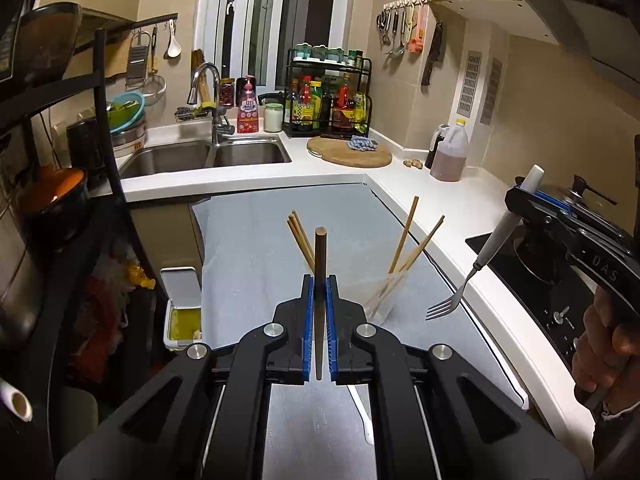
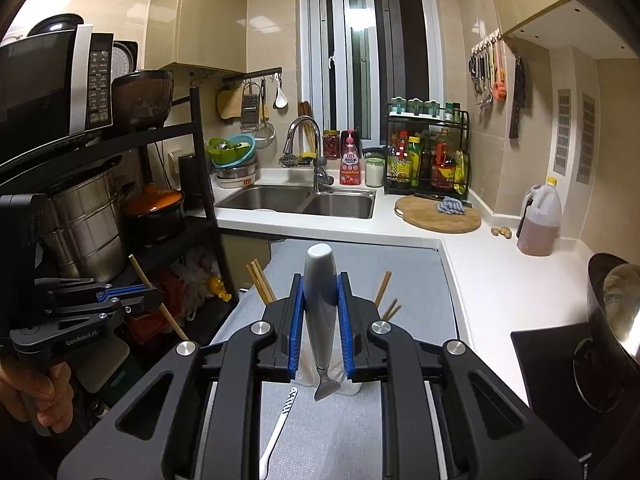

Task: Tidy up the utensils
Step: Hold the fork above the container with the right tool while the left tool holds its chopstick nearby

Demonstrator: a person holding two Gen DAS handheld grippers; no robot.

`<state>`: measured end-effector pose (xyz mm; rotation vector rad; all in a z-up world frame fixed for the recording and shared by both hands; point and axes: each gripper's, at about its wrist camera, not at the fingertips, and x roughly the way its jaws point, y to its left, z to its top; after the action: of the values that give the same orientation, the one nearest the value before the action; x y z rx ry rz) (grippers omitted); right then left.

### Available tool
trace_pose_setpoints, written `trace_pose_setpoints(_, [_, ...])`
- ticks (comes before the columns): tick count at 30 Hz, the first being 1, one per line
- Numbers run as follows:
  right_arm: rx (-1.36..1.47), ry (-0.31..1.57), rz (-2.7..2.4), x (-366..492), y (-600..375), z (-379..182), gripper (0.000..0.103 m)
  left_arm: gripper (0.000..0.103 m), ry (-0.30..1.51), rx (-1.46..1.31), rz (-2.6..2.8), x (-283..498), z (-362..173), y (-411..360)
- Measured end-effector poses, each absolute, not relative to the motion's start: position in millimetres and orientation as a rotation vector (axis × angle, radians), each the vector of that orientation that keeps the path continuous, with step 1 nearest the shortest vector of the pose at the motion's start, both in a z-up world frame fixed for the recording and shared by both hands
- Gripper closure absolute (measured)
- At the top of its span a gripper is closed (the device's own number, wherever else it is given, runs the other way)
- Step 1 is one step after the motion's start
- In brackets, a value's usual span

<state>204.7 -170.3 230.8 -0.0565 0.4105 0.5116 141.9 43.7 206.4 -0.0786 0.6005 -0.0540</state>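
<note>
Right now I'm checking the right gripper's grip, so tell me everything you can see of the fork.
The fork has a white, rounded handle that looks plastic or ceramic and a thin metal neck and tines. The right gripper is shut on its handle; the handle end points up and the tines hang down, tilted, above the grey mat, touching nothing else.

Both grippers are black with blue ribbed pads (image 1: pixel 307 328) and silver pivot screws (image 2: pixel 260 327); the left gripper (image 2: pixel 158 300) reads "GenRobot.AI", the right gripper (image 1: pixel 516 196) perhaps "DAS".
</note>
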Motion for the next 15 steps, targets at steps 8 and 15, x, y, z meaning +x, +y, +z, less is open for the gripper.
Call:
trace_pose_setpoints(8, [-0.048,0.394,0.531,221.9,-164.1,243.6,0.087,0.097,0.596,-0.077,-0.050,154.7,216.3,44.9])
trace_pose_setpoints(15, [-0.045,0.382,0.540,234.2,-159.4,254.1,0.087,0.097,0.574,-0.077,-0.045,161.3,234.3,46.6])
